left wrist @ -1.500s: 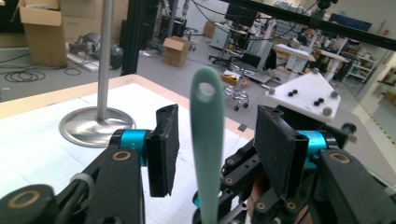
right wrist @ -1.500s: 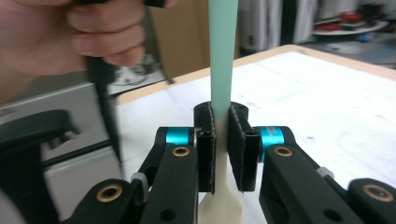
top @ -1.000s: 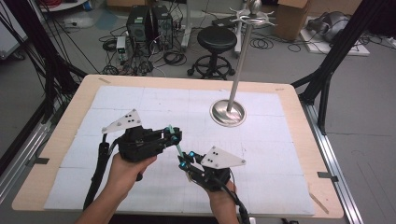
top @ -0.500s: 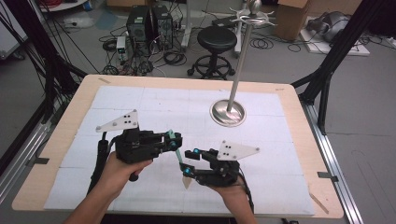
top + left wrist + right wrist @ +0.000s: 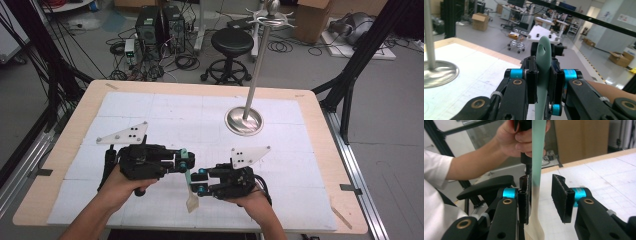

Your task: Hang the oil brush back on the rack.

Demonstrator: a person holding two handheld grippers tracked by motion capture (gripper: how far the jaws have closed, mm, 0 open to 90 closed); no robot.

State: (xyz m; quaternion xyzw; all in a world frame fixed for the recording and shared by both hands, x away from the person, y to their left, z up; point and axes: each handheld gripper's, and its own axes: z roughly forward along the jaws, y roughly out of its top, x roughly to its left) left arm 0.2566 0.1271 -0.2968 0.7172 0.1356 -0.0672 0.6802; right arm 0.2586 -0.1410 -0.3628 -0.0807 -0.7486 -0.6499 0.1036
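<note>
High view: a person's two hands enter from the bottom edge of the frame, each carrying a two-jaw gripper over a white-covered table [image 5: 150, 107] with a wooden rim. The left gripper [image 5: 183, 161], left of centre in the lower half, is clenched on the pale green handle of a spatula [image 5: 189, 186], which hangs down and slightly right from those jaws, its cream blade ending close to the table surface at lower centre. The right gripper [image 5: 198, 181], just right of the spatula, points toward the left of the frame so that the handle passes between its jaws. Left gripper view: both black pads press the green handle [image 5: 543, 72] at centre frame; the handle's rounded end, with its hanging hole, rises above the jaws, and the other gripper shows behind it. Right gripper view: the spatula [image 5: 535, 177] runs vertically through the centre, green above and cream below; it lies against the pad at the left, while the pad at the right stands clear of it with a visible gap, so this gripper [image 5: 541, 198] is released, its jaws having just been closing around the handle. A metal stand [image 5: 244, 120], a round base with a tall pole, occupies the upper right of the table, well apart from both grippers.
</note>
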